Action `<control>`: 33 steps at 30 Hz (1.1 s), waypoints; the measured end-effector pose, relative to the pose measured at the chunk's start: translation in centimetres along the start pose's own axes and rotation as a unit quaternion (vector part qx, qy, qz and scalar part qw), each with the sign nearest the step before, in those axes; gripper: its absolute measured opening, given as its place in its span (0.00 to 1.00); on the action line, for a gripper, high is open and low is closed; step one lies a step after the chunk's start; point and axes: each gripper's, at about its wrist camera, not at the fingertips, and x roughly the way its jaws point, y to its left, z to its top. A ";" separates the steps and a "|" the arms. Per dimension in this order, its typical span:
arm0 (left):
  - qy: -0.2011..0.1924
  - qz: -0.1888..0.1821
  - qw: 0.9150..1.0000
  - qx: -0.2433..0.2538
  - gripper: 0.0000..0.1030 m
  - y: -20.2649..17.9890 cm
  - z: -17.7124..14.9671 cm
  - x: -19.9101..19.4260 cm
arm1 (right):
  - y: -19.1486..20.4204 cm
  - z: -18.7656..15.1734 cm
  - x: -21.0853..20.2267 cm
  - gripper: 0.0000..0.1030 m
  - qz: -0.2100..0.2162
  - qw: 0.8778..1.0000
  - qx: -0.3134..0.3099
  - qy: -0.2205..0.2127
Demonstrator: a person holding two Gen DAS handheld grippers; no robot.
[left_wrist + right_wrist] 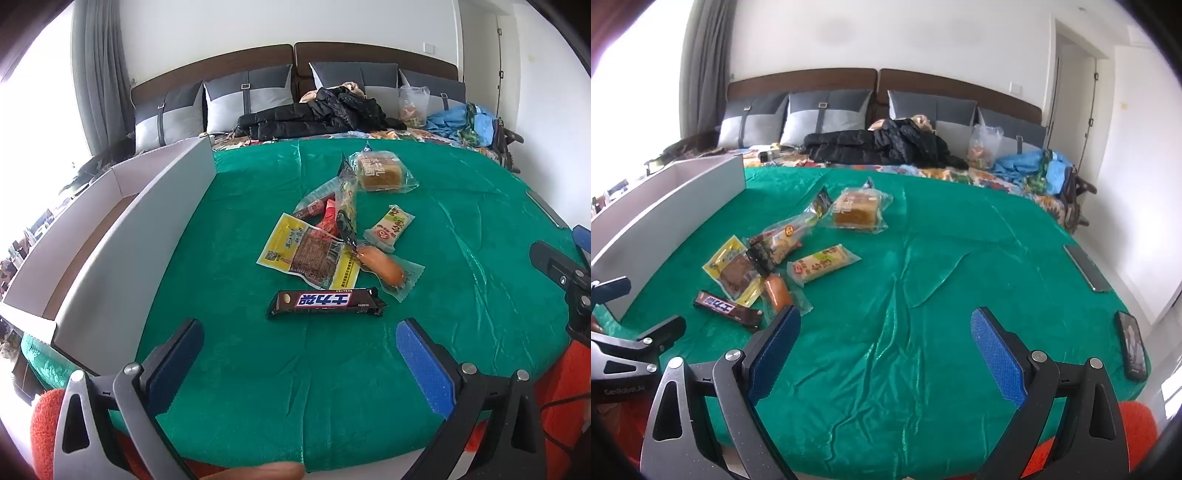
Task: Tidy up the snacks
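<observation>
We look across a bedroom with plain white walls [923, 40]. A brown headboard [805, 79] spans the bed, fronted by grey two-tone pillows [827, 114]. A black jacket [882, 147] lies on the patterned bedspread [964, 173], beside crumpled blue cloth [1030, 166]. A green cloth [960, 277] covers the near surface. Grey curtains [705, 74] frame a bright window [40, 122] on the left; a white door [1075, 96] stands at right.
</observation>
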 end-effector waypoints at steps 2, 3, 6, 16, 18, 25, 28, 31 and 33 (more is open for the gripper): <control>0.002 0.001 1.000 -0.005 1.00 -0.1 0.0 0.0 | -0.1 0.0 0.2 0.93 0.000 1.000 -0.005 -0.001; 0.004 0.001 1.000 -0.007 1.00 -0.3 -0.1 0.0 | -0.2 0.1 0.4 0.93 0.001 1.000 -0.008 -0.002; 0.012 -0.018 0.999 -0.025 1.00 1.0 -0.1 0.2 | 0.5 0.0 0.4 0.93 -0.011 1.000 -0.024 -0.012; 0.018 -0.003 1.000 -0.012 1.00 0.6 -0.1 0.7 | 0.7 -0.3 0.6 0.93 -0.006 1.000 -0.025 -0.008; 0.017 -0.001 1.000 -0.011 1.00 0.7 -0.1 0.8 | 0.7 -0.5 0.7 0.93 -0.011 0.999 -0.029 -0.012; 0.026 0.003 1.000 -0.009 1.00 0.4 -0.1 1.3 | 0.2 -1.1 1.4 0.93 -0.014 1.000 -0.026 -0.004; 0.026 0.001 1.000 -0.010 1.00 0.4 -0.1 1.4 | -0.1 -1.0 1.1 0.93 -0.018 0.999 -0.023 -0.014; 0.030 -0.001 0.999 -0.012 1.00 0.4 -0.2 1.6 | -0.2 -1.0 1.2 0.93 -0.016 1.000 -0.022 -0.010; 0.034 -0.001 0.999 -0.012 1.00 0.4 -0.2 1.8 | -0.3 -1.1 1.3 0.93 -0.016 1.000 -0.022 -0.007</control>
